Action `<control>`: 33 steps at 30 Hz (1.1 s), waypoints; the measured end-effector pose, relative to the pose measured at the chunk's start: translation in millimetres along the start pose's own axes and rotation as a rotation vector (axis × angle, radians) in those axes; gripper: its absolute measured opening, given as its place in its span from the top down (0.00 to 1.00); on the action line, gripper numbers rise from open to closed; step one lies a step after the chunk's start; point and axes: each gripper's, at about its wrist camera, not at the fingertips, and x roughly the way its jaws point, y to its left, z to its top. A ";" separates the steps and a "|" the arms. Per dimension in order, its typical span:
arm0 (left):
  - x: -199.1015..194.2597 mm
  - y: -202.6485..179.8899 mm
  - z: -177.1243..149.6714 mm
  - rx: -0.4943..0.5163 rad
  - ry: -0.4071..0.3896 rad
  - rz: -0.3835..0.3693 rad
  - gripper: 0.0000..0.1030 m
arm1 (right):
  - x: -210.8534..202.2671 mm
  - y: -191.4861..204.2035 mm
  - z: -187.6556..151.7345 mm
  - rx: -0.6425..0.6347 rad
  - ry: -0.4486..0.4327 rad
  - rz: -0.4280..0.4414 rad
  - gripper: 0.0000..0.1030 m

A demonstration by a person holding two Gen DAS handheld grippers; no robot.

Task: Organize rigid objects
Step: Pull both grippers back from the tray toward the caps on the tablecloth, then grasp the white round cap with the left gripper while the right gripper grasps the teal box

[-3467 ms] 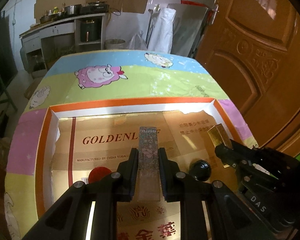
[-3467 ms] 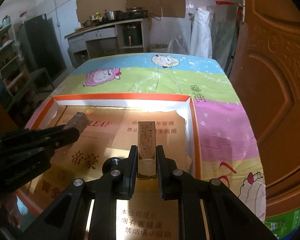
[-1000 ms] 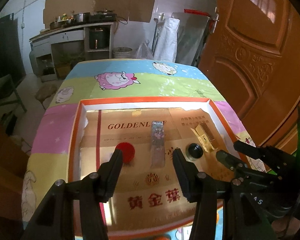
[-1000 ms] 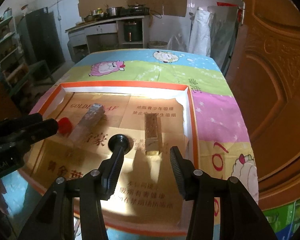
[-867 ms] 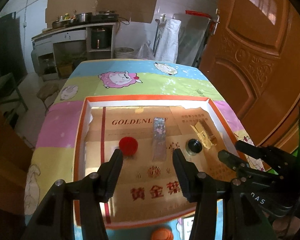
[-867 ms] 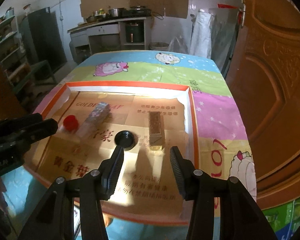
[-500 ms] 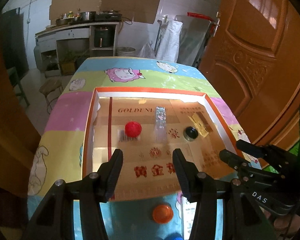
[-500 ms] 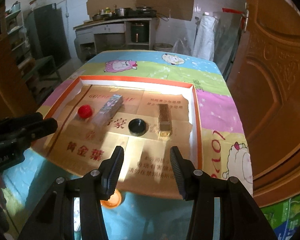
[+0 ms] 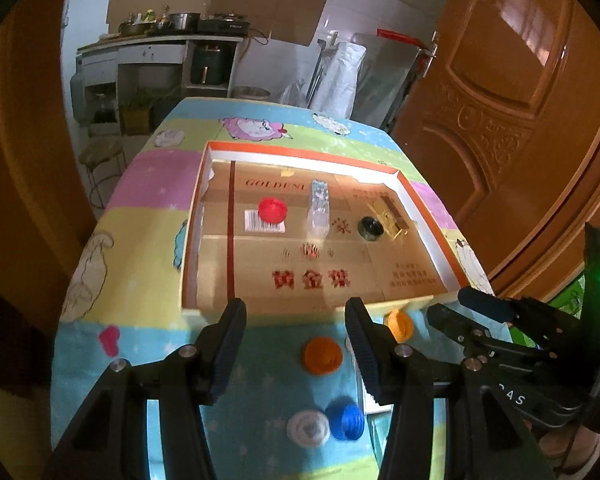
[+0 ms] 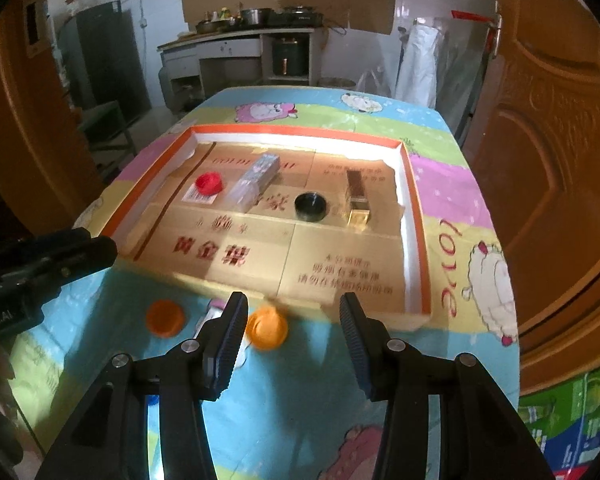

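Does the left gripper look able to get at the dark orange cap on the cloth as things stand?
Probably yes. The left gripper has its jaws open and empty, the orange cap lies between them in the left wrist view, on bare cloth outside the tray, with nothing covering it.

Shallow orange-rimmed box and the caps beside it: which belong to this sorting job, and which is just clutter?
Job:
- orange-rimmed cardboard box
- red cap, black cap, silver carton, gold carton inside
- orange caps, blue cap, clear cap outside

Clutter:
- kitchen counter
- wooden door
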 end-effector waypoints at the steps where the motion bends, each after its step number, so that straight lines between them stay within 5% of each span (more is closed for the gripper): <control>1: -2.1 1.6 -2.7 -0.003 -0.002 0.001 0.50 | -1.4 1.5 -3.7 0.005 0.003 0.006 0.52; 12: -21.0 8.2 -38.7 0.018 -0.010 0.003 0.50 | -2.9 40.6 -66.4 0.012 0.070 0.125 0.52; 21: -28.5 19.3 -58.0 0.001 -0.005 -0.011 0.50 | -7.6 61.0 -90.0 -0.005 0.071 0.105 0.52; 27: -31.7 22.8 -68.5 0.008 -0.009 -0.018 0.50 | -6.9 67.5 -92.7 -0.010 0.067 0.091 0.72; 33: -19.6 9.7 -78.3 0.105 0.050 -0.097 0.50 | -8.3 76.6 -94.0 -0.054 0.064 0.059 0.75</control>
